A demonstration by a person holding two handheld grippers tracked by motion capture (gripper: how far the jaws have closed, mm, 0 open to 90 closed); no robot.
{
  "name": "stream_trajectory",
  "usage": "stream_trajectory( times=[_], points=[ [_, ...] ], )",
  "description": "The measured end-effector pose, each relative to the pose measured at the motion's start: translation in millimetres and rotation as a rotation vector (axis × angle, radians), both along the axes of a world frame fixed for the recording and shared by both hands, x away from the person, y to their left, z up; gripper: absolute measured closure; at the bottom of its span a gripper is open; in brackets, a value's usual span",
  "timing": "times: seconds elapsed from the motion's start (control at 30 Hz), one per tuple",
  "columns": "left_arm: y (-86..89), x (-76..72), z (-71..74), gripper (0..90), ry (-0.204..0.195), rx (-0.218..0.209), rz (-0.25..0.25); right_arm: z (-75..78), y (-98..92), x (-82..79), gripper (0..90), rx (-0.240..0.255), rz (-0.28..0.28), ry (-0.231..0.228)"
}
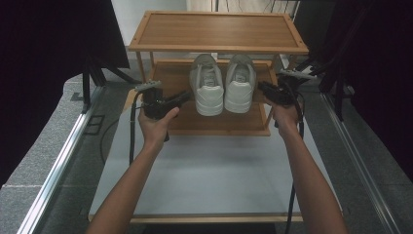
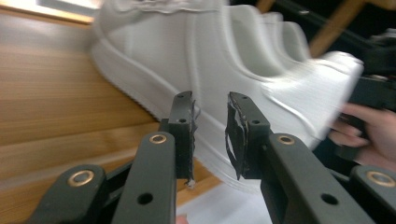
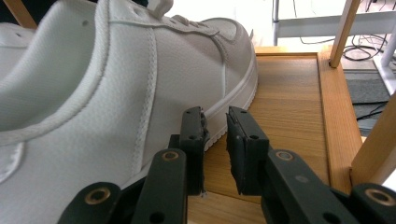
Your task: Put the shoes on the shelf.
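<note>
I see a wooden rack (image 1: pixel 217 31), white shoes (image 1: pixel 223 84) side by side on its lower shelf (image 1: pixel 180 119), my left gripper (image 1: pixel 183 97) and right gripper (image 1: pixel 263 87) flanking them, fingers (image 3: pixel 192 135) slightly parted, holding nothing.

support: wooden two-tier rack (image 1: pixel 216 30) | lower shelf (image 1: pixel 178 105): pair of white sneakers (image 1: pixel 223 84), side by side

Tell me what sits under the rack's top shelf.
Two white sneakers stand side by side on the lower shelf, heels toward the person. The top shelf covers their toes.
</note>
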State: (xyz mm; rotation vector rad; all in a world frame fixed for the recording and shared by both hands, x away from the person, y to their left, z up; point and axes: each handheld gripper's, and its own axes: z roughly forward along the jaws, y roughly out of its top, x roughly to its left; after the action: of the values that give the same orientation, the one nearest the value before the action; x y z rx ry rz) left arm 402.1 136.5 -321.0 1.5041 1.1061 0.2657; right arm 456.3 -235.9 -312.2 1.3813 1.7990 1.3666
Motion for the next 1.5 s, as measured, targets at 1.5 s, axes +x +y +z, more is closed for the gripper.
stream_trajectory(
  times=[1.5],
  points=[
    [-26.7,69.4,-2.4,87.8,0.148,0.109,0.125,-9.5,26.9,24.5,89.2,-0.016,0.011,0.003]
  ],
)
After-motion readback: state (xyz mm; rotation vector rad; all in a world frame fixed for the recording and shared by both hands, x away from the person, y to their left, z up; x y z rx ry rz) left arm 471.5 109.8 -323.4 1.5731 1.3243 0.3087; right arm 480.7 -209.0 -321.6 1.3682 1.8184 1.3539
